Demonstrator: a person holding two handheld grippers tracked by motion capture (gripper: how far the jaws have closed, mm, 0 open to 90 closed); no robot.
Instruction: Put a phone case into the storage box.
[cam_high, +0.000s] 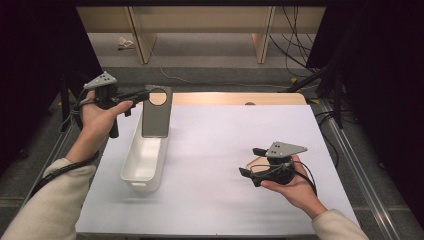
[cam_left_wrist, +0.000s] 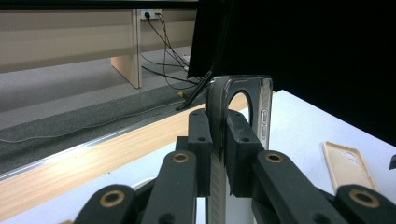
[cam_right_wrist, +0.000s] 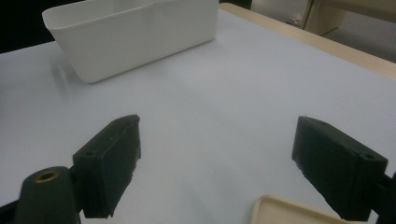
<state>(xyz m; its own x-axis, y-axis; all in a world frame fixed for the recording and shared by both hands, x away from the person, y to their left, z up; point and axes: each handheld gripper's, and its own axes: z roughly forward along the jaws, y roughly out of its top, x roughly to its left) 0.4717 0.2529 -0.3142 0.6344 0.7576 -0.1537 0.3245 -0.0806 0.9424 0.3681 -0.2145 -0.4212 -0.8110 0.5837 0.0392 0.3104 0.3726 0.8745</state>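
A dark grey phone case (cam_high: 156, 115) with a round camera hole hangs upright over the far end of the white bin (cam_high: 131, 162). My left gripper (cam_high: 145, 94) is shut on the case's top edge; the left gripper view shows both pads (cam_left_wrist: 201, 135) clamping the case (cam_left_wrist: 264, 109). My right gripper (cam_high: 250, 161) rests low on the white table to the right, held in a hand, with its jaws wide open and nothing between them. A beige phone case (cam_right_wrist: 285, 212) lies flat on the table just below the right gripper (cam_right_wrist: 217, 158). It also appears in the left gripper view as the beige case (cam_left_wrist: 348, 163).
The white table cover (cam_high: 225, 135) ends at a wooden strip (cam_high: 235, 98) along the far side. The long bin (cam_right_wrist: 140, 37) stands left of centre. Beyond the table lie floor cables (cam_high: 295, 45) and wooden furniture legs (cam_high: 142, 40). Dark curtains close both sides.
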